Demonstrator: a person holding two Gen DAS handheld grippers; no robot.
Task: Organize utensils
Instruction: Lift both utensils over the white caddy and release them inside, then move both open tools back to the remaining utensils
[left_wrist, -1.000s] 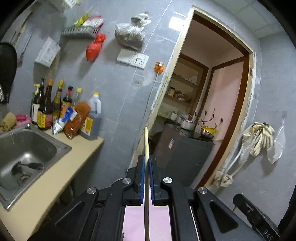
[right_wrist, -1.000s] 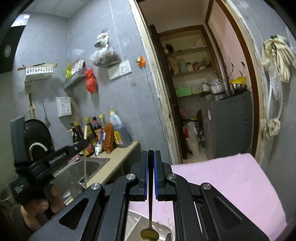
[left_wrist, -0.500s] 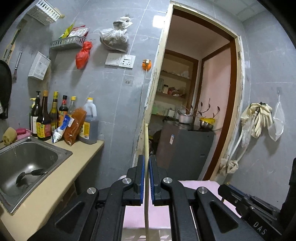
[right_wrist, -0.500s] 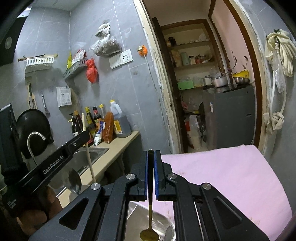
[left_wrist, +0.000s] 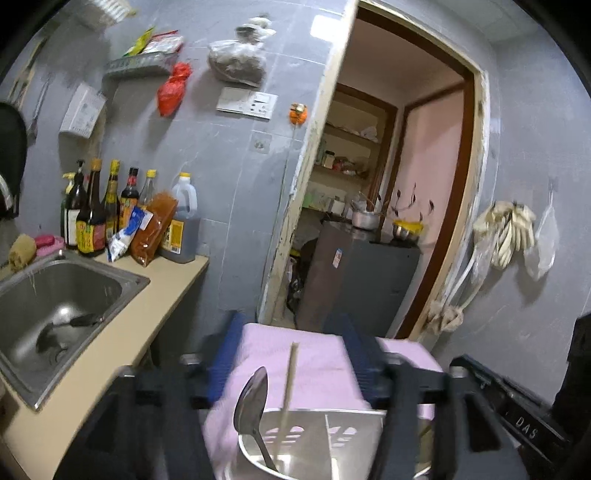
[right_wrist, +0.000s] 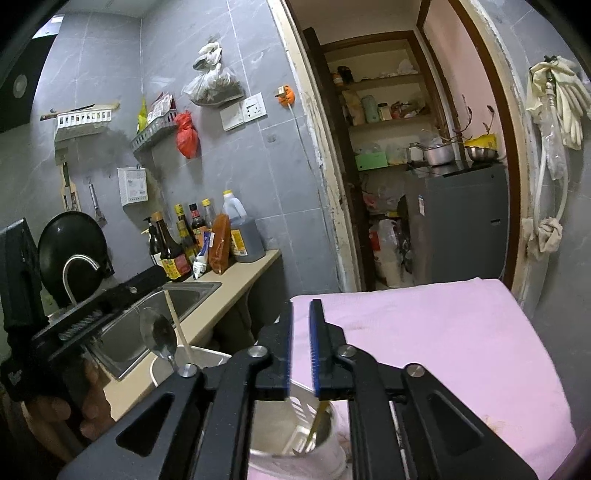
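With both jaws apart, left gripper (left_wrist: 291, 354) and right gripper (right_wrist: 301, 339) hold nothing; chopstick (left_wrist: 289, 380) and spoon (left_wrist: 252, 402) stand in holder (left_wrist: 314, 428).

Grey tiled walls (left_wrist: 229, 155) are enclosing a small kitchen. At nine o'clock a beige worktop (left_wrist: 110, 332) is carrying a steel sink (left_wrist: 55, 295) and a row of sauce bottles (left_wrist: 103, 214) standing against the wall. Toward twelve o'clock a socket panel (left_wrist: 246, 104) is sitting beside a worn door frame (left_wrist: 303, 184), which is opening onto a pantry with shelves (right_wrist: 384, 79) and a grey cabinet (left_wrist: 354, 280). Gloves (left_wrist: 511, 230) are hanging at three o'clock.
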